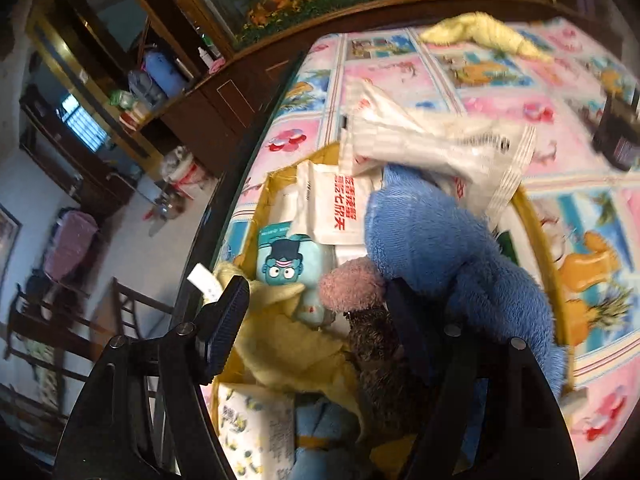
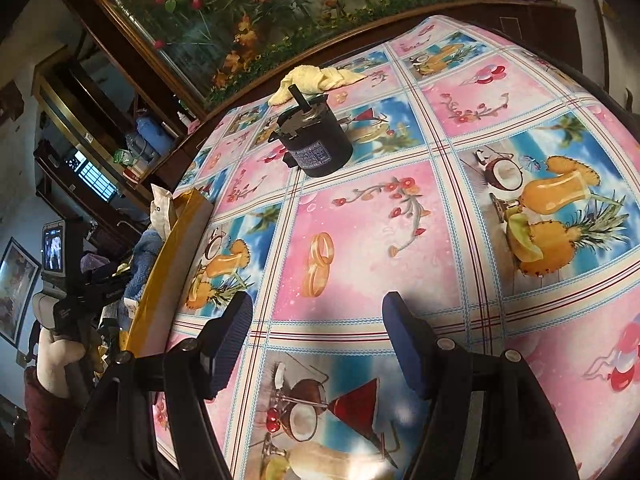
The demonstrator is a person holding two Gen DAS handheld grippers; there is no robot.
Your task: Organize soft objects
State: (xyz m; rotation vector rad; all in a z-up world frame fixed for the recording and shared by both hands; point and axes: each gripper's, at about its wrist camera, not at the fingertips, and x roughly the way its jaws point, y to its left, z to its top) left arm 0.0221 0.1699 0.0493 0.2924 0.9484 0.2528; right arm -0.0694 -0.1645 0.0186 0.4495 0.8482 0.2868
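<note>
In the lower half of the left wrist view, your left gripper (image 1: 316, 312) hung with its jaws spread partway, nothing pinched between them. Between and just beyond the fingers lay the yellow-rimmed box (image 1: 536, 224), crammed with soft things: a blue plush toy (image 1: 432, 240) pressed against the right finger, a pale yellow cloth (image 1: 288, 344) by the left finger, and a pink and brown plush (image 1: 360, 304) in the gap between them. White packets (image 1: 340, 200) sat further up the frame, and a clear crinkled wrapper (image 1: 440, 148) lay across the top of the heap.

In the right wrist view, your right gripper (image 2: 318, 320) was likewise partly open and empty, over bare patterned tablecloth (image 2: 360, 220). A second yellow cloth (image 2: 316, 78) lay well away at upper centre, behind a black cylindrical motor (image 2: 316, 148). The box's edge (image 2: 172, 264) showed at centre left.
</note>
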